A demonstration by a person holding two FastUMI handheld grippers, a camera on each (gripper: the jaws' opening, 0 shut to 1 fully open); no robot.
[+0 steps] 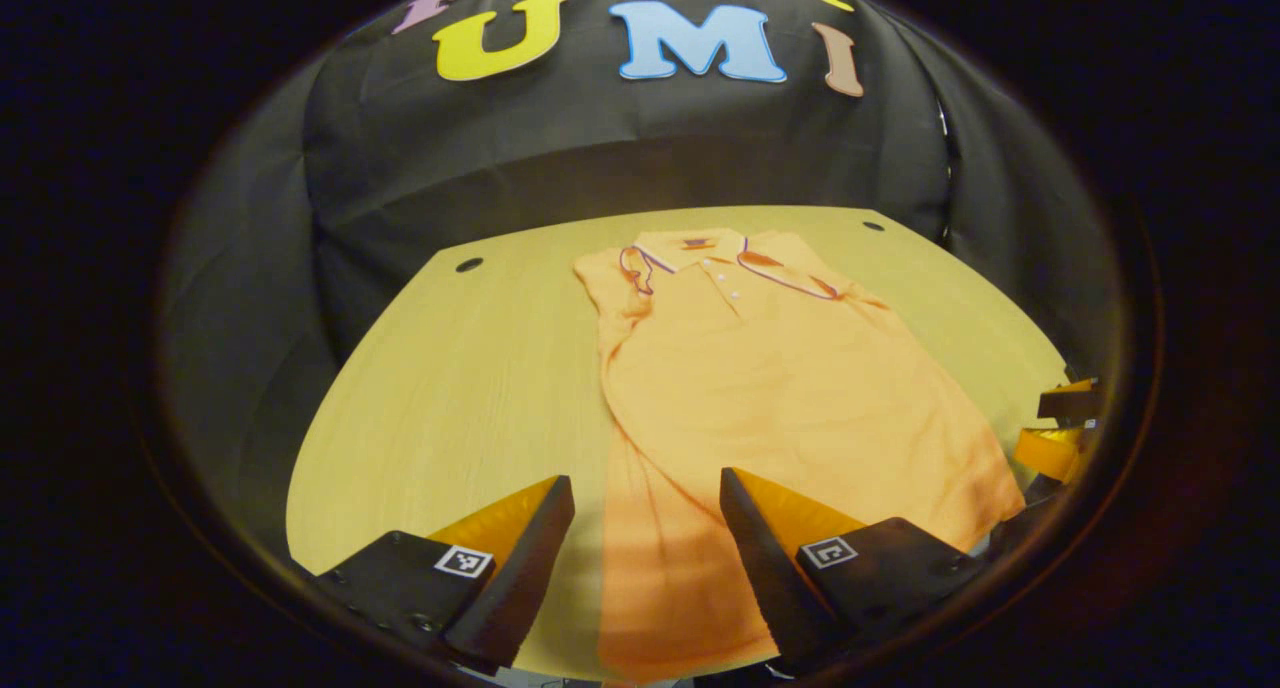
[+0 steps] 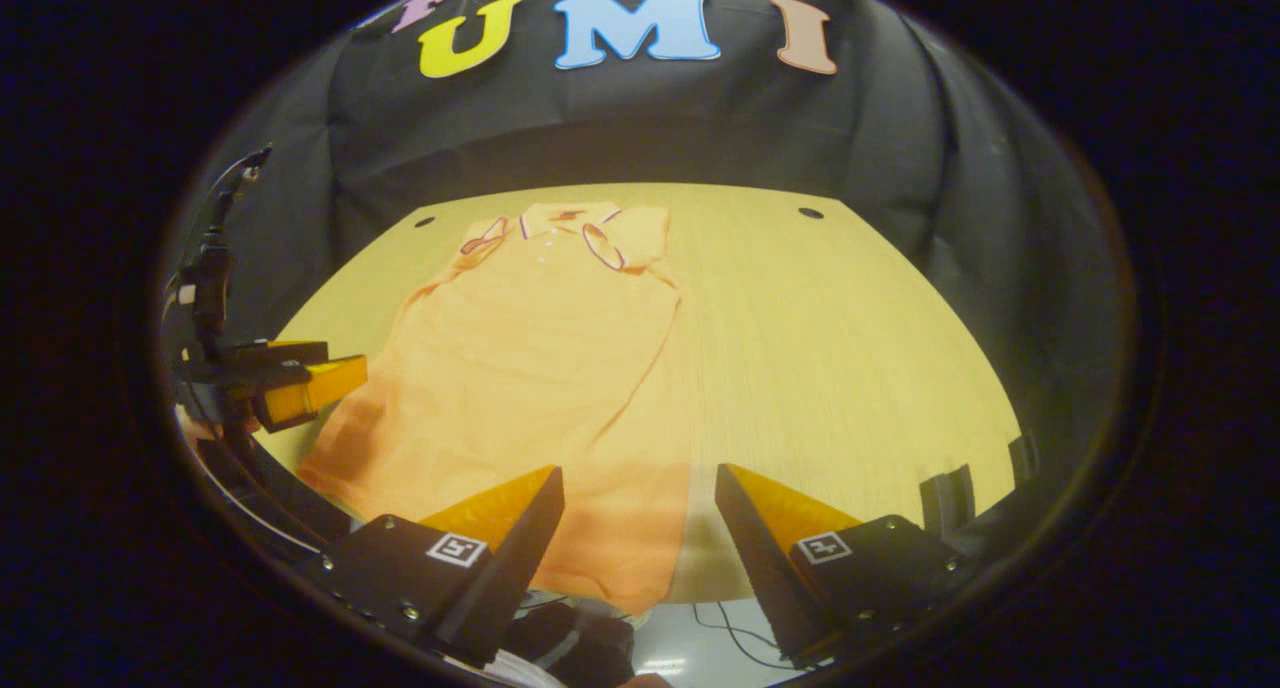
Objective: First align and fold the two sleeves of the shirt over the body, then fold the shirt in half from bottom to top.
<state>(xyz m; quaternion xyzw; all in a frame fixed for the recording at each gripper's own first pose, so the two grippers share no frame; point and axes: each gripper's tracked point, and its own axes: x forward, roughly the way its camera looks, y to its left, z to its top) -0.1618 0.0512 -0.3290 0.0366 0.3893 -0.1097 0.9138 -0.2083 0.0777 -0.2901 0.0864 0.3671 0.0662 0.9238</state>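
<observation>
- An orange polo shirt (image 1: 760, 388) lies flat on a pale wooden surface (image 1: 450, 388), in the centre and right of the left gripper view and in the centre-left of the right gripper view.
- Its collar (image 1: 690, 253) sits at the top of the frame, toward the booth wall; the hem (image 1: 680, 618) runs to the bottom, at the surface's near edge. The long axis runs top to bottom in both views.
- Both sleeves look already folded in over the body: the shoulders are narrow, and a diagonal fold edge (image 1: 650, 438) crosses the lower body.
- Judged from this, the sleeve step is done, and the bottom-to-top fold is not yet made; the hem lies at full length.
- The left tongs (image 1: 647, 498) are wide open, holding nothing, hovering over the lower body near the hem.
- The right tongs (image 2: 640, 488) are likewise wide open and empty, over the hem's corner (image 2: 620, 578) at the bottom of the frame.
- Each pair of tongs also appears at the edge of the other's view.
</observation>
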